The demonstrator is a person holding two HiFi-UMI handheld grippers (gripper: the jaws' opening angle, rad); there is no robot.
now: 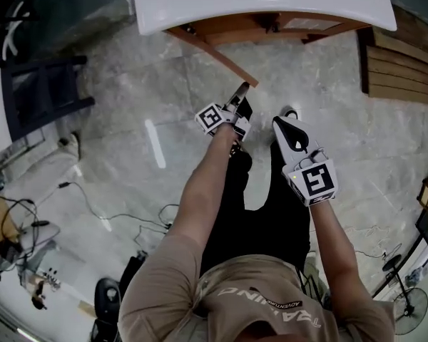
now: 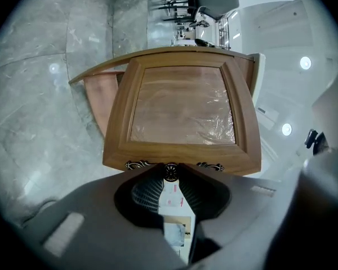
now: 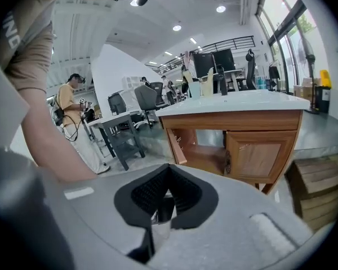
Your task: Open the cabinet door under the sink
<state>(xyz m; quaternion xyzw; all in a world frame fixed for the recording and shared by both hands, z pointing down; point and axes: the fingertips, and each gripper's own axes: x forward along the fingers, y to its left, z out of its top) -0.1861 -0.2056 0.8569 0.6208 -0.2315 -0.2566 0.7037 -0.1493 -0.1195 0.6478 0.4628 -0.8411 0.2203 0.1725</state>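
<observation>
Head view first: the cabinet door point(image 1: 217, 54) under the white sink top point(image 1: 264, 2) was swung well out from the vanity, its free edge pointing back toward me. The left gripper point(image 1: 239, 98) was right at that edge, and the right gripper point(image 1: 288, 116) hung just beside it, not touching any wood. The left gripper view was the useful one. The jaws were clenched on the small round knob point(image 2: 170, 171) at the door's edge, with the framed panel filling the view beyond it. My take: that knob is tiny and would slip easily, so I'd pull along the hinge's arc rather than straight back. I'd also let the wrist turn with the door so the pads stay square on the knob. The right gripper view showed that claw's jaws closed together on nothing. From there the open door point(image 3: 177, 145) stood out from the vanity, and the second door point(image 3: 263, 156) next to it was closed. I figured the spare claw was best kept out of the swing path, and the door looked mostly open anyway.
</observation>
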